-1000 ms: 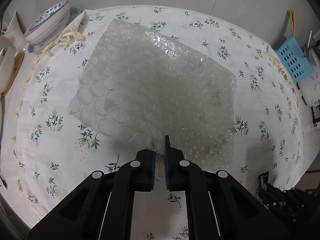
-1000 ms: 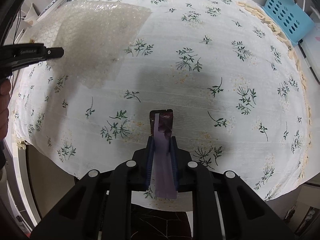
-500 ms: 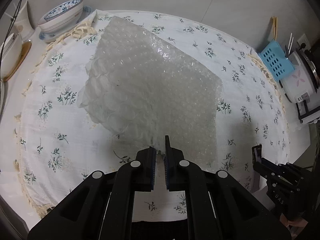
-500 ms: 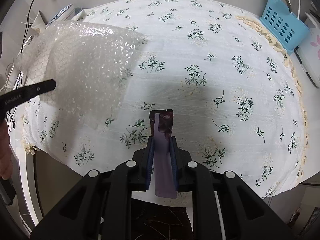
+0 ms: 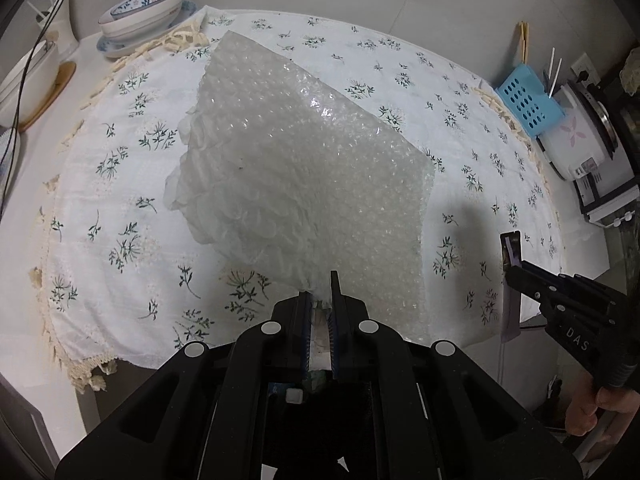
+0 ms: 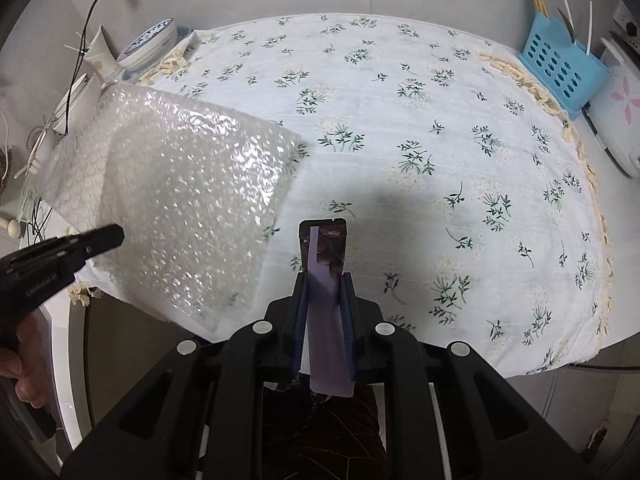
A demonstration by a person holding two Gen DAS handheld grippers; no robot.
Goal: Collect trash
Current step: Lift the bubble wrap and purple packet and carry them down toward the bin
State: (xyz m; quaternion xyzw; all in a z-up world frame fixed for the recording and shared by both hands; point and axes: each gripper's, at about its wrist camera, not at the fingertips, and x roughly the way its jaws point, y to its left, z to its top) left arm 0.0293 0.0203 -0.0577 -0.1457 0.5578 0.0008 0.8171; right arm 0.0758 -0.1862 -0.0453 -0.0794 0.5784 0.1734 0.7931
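Observation:
My left gripper (image 5: 320,300) is shut on one corner of a clear bubble wrap sheet (image 5: 304,184), which hangs lifted over the floral tablecloth (image 5: 120,184). In the right wrist view the same sheet (image 6: 188,200) droops at the left, with the left gripper's black tip (image 6: 108,238) against it. My right gripper (image 6: 325,292) is shut on a flat purple wrapper (image 6: 326,264) that sticks out past its fingertips, above the table's near edge. That wrapper (image 5: 512,252) and the right gripper (image 5: 516,272) also show at the right of the left wrist view.
A stack of blue-patterned bowls (image 5: 140,12) stands at the far left corner. At the far right are a blue perforated basket (image 6: 560,68) and a white appliance (image 5: 580,136). Cables (image 6: 80,52) run along the left wall. A hand (image 5: 600,408) grips the right tool.
Both grippers have pulled back toward the table's near edge and risen. The bubble wrap has lifted off the cloth and come along with the left gripper. The purple wrapper stays clamped.

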